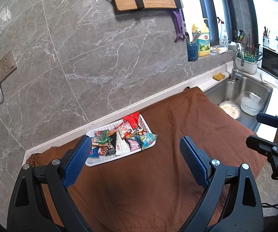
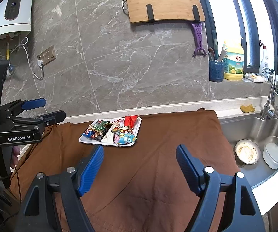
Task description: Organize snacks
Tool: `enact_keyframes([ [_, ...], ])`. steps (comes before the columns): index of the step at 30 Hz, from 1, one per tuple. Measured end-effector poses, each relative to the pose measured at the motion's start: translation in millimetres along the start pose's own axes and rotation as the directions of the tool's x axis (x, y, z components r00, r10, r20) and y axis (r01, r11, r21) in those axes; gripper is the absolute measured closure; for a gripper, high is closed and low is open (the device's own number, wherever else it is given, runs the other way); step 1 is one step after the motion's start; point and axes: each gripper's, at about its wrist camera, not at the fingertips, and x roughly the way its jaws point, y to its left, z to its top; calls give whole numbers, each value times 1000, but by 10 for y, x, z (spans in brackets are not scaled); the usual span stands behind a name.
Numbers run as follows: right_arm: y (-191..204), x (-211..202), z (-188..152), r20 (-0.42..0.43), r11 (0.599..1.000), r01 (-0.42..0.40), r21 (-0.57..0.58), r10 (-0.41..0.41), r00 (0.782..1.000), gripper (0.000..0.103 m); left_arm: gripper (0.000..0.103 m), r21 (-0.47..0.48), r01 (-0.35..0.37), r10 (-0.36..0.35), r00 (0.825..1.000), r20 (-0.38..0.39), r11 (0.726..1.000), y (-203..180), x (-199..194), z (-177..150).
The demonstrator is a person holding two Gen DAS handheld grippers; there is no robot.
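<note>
While both grippers hang above the brown cloth [image 2: 158, 116] covering the counter, the left gripper [image 1: 135, 154] and the right gripper [image 2: 139, 164] each stand with their blue-padded jaws spread wide and nothing between them. The snacks [image 2: 117, 130] lie heaped in a white tray [image 2: 138, 126] on the far part of the cloth, near the grey marble wall [image 2: 119, 61] and well apart from both grippers. To the right of the cloth, a steel sink [image 2: 255, 123] holds a dirty bowl [image 2: 247, 151] and a white container [image 2: 274, 154].
</note>
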Motion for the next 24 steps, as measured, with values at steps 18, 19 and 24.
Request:
enact_keyframes([
  [18,4,-23,-4,0,1000,-8,0,8,1000,24,10,-9,-45,46,996,72,999,96,-90,-25],
  [19,6,-16,-6,0,1000,-8,0,8,1000,24,10,18,-94,92,991,95,995,61,-106,-33],
  [24,6,31,6,-7,1000,-19,5,19,1000,24,10,95,-257,242,960,142,962,-99,-89,-91],
])
